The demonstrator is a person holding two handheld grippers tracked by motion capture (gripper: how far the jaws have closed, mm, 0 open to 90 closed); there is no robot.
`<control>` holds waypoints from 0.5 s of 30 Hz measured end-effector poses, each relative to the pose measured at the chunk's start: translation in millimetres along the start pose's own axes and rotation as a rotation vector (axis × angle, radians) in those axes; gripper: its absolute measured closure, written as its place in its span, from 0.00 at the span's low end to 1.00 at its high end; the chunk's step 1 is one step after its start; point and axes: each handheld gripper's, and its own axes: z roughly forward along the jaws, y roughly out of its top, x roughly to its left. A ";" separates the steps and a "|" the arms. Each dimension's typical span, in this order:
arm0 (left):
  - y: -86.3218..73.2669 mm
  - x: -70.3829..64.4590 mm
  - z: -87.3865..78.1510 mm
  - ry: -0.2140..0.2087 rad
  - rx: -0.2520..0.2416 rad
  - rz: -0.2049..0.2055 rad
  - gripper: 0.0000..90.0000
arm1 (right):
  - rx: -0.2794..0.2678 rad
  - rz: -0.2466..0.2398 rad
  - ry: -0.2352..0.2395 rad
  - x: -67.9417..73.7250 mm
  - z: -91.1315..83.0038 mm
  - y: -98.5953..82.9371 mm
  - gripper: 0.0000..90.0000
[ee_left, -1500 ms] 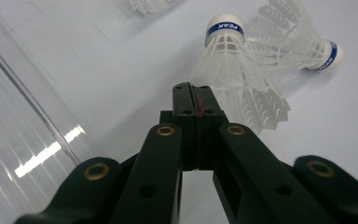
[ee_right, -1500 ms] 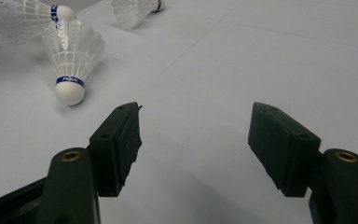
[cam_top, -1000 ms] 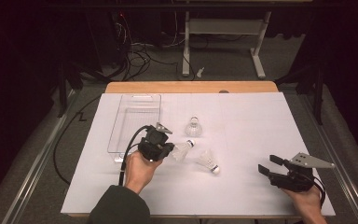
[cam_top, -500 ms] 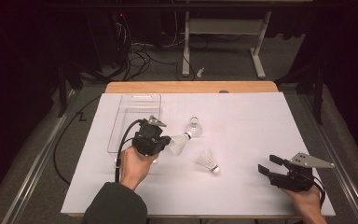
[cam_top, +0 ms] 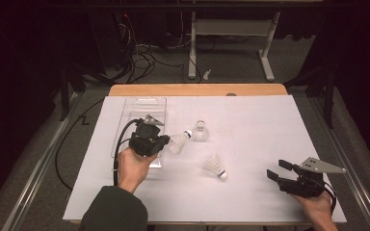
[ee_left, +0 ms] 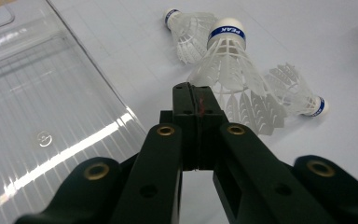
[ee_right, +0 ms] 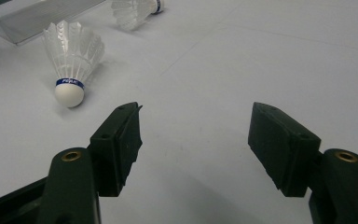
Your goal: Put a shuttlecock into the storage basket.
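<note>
Beside the clear plastic tray (cam_top: 139, 103), you are holding the left gripper (cam_top: 166, 143) with its jaws closed flat on the skirt edge of a shuttlecock (ee_left: 233, 70), lifted just off the white table cover (cam_top: 250, 120) with its cork end pointing away from you. You are handling a very light item: the ribbed plastic skirt is flexing readily and could crease under hard clamping, while the cork cap with the blue band is the firm, rounded part and likely slippery. Judged from this, the rim grip is adequate for carrying, provided you are moving gently. Two more shuttlecocks are lying on the cover, one standing near the tray (cam_top: 201, 131) and one on its side nearer the centre (cam_top: 215, 166). Your right gripper (cam_top: 277, 173) is resting near the front right corner, jaws wide apart and holding nothing.
</note>
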 end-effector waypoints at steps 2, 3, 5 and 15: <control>-0.1 2.0 -1.6 0.006 -0.001 -0.003 1.00 | 0.000 0.000 0.000 0.1 0.0 0.0 0.39; -0.1 3.1 -2.2 0.008 -0.001 -0.003 1.00 | -0.001 -0.001 0.000 0.1 0.0 0.0 0.39; -0.3 5.6 -3.4 0.014 -0.005 -0.007 1.00 | -0.001 -0.001 0.000 0.0 -0.1 0.0 0.39; -0.8 18.3 -9.6 0.033 -0.013 -0.040 1.00 | 0.000 0.002 0.000 -0.4 0.1 -0.1 0.39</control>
